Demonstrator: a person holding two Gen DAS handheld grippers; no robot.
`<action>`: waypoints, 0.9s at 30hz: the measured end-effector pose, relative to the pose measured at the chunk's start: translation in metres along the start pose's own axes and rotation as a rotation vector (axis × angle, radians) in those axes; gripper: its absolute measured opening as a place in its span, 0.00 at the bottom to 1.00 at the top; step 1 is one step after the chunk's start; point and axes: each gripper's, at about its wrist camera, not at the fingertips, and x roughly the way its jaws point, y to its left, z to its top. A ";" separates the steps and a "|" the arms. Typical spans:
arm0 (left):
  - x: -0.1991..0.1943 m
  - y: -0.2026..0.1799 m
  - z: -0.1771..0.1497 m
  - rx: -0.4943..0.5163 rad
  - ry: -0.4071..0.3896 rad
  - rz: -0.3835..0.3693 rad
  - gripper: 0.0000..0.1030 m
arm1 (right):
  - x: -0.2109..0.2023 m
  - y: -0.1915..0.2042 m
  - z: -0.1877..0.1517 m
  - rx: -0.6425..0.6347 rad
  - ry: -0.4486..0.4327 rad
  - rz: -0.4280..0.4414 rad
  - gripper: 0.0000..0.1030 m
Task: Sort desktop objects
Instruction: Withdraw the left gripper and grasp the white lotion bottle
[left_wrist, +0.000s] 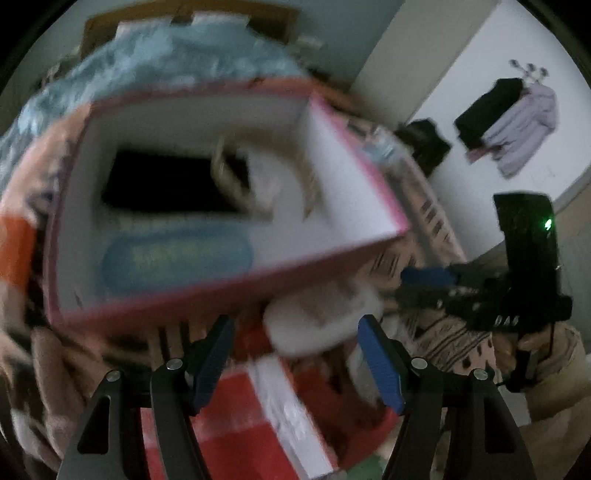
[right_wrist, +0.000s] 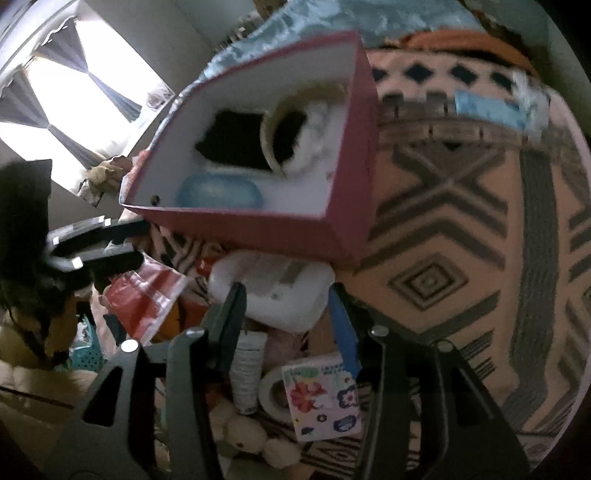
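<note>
Both grippers pitch steeply down over the clutter on the patterned blanket (right_wrist: 461, 229). Left gripper (left_wrist: 295, 354): jaws released, nothing between them, hanging over the red packet (left_wrist: 236, 417) and white device (left_wrist: 321, 317). Right gripper (right_wrist: 291, 325): jaws apart, straddling the white device (right_wrist: 280, 291); contact unclear. Pink box (left_wrist: 207, 199) sits just beyond, holding a blue case (left_wrist: 177, 258), black item (left_wrist: 166, 184) and tape roll (right_wrist: 273, 133). Left view is blurred.

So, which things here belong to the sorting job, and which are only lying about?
Job:
pink box
blue case
tape roll
white container
flowered packet

Lying about:
patterned blanket
hanging clothes
curtains
</note>
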 end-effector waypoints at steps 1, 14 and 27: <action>0.006 0.004 -0.003 -0.028 0.018 -0.016 0.69 | 0.005 -0.002 -0.001 0.012 0.008 -0.003 0.48; 0.054 0.030 -0.011 -0.179 0.157 -0.030 0.69 | 0.037 -0.019 0.002 0.080 0.056 -0.021 0.49; 0.058 0.027 -0.008 -0.150 0.174 -0.017 0.69 | 0.044 -0.019 0.004 0.101 0.083 0.028 0.49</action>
